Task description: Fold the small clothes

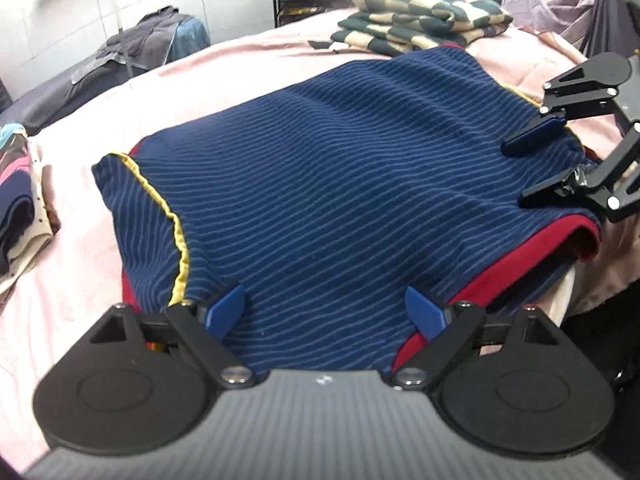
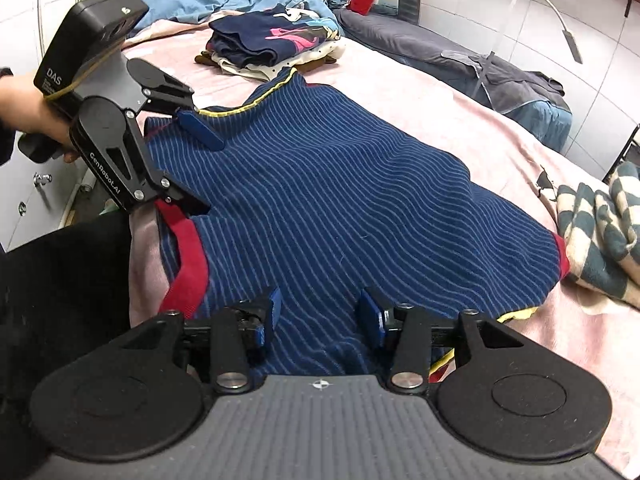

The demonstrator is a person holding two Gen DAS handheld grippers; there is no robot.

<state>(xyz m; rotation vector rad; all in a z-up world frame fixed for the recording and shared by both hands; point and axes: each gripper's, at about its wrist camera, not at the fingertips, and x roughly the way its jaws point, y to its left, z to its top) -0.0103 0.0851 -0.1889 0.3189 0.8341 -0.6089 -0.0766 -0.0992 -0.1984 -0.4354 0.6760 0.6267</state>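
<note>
A navy striped garment (image 1: 340, 184) with red and yellow trim lies flat on the pink bedsheet (image 1: 224, 72); in the right wrist view it (image 2: 328, 200) fills the middle. My left gripper (image 1: 325, 308) stands open over its near edge, close to the yellow-trimmed opening, with only flat cloth between the blue pads. A hand holds that left gripper (image 2: 200, 168) at the left of the right wrist view. My right gripper (image 2: 320, 312) is open over the other near edge, with a slight ridge of cloth lying between its pads. From the left wrist, the right gripper (image 1: 532, 170) appears at the garment's right side.
A folded checkered blanket (image 1: 420, 12) lies at one end of the bed (image 2: 596, 232). A stack of folded clothes (image 2: 264, 44) sits at the other end (image 1: 16, 208). Grey and blue clothing (image 2: 520, 80) lies on a dark bench beyond the bed.
</note>
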